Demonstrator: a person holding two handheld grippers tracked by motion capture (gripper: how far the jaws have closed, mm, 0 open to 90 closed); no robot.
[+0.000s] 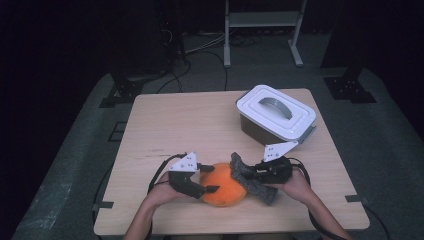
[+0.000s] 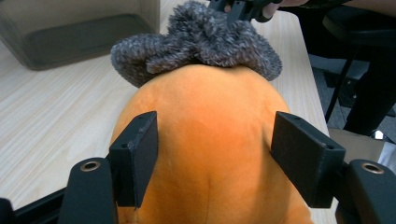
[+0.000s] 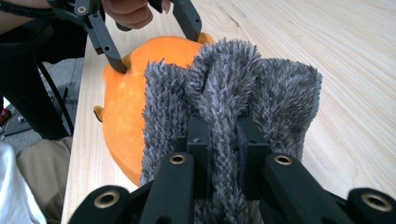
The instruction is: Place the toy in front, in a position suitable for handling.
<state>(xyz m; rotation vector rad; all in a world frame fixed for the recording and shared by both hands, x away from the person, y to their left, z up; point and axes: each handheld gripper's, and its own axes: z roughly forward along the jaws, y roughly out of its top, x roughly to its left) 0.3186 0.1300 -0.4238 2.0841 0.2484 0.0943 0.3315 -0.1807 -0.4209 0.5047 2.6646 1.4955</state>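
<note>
**Plush Toy Held Between Two Grippers at the Near Table Edge**

The orange plush body (image 1: 225, 192) lies on the wooden table (image 1: 200, 120), at about 6 o'clock on the tabletop in the high view, close to the person's edge. Its grey fuzzy part (image 1: 252, 179) extends from the 2 o'clock side of the orange body toward 4 o'clock.

Left gripper (image 1: 209, 179): approaches the orange body from 9 o'clock in the high view. In the left gripper view, the left gripper (image 2: 215, 158) has one jaw on each flank of the orange body (image 2: 210, 140). The jaws stand spread around it; the pads sit at the surface without visibly denting it. State: released, with the toy between the jaws.

Right gripper (image 1: 248, 173): approaches from 3 o'clock in the high view. In the right gripper view, the right gripper (image 3: 223, 140) is clenched on a central ridge of the grey fuzzy part (image 3: 224, 93), which bulges on both sides of the jaws. The orange body (image 3: 135, 102) lies at 10 o'clock of that view.

A grey bin with a white handled lid (image 1: 276, 112) stands at 1 o'clock on the table, well apart from the toy.
</note>
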